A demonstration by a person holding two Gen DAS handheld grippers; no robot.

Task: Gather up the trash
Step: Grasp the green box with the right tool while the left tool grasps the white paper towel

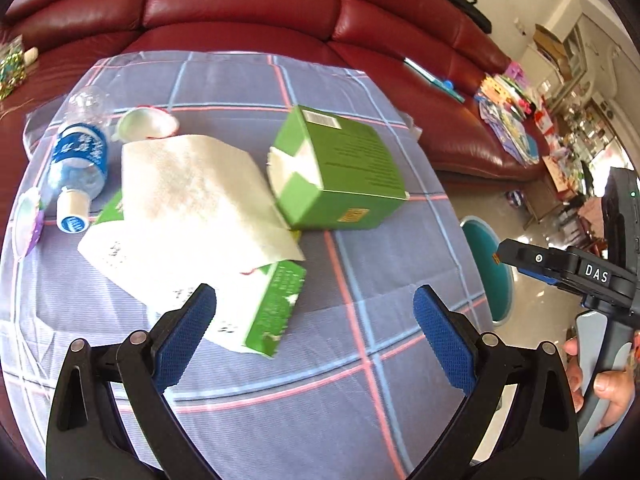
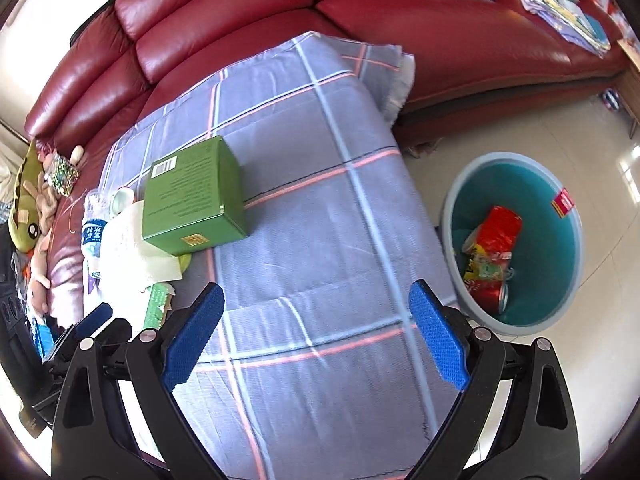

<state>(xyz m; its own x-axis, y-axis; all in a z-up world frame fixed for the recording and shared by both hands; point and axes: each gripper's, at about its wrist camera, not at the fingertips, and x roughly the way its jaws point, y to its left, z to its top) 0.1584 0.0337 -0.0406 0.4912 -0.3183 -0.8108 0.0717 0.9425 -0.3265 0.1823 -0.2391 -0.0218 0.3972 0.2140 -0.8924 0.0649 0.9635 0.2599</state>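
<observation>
A glossy red leather sofa (image 2: 248, 12) backs a table under a grey woven cloth with pink and pale-blue checks (image 2: 320, 208). On the floor just beside it, a round teal plastic bin (image 2: 568, 264) holds crushed red cans (image 2: 498, 232) and wrappers. On the cloth lie a green cardboard box (image 1: 344, 168), a white quilted paper towel (image 1: 192, 196) over a flattened green-and-white carton (image 1: 272, 312), and a clear plastic bottle (blue label) (image 1: 78, 160). The left gripper (image 1: 316, 336) and right gripper (image 2: 318, 336) gape wide, empty.
</observation>
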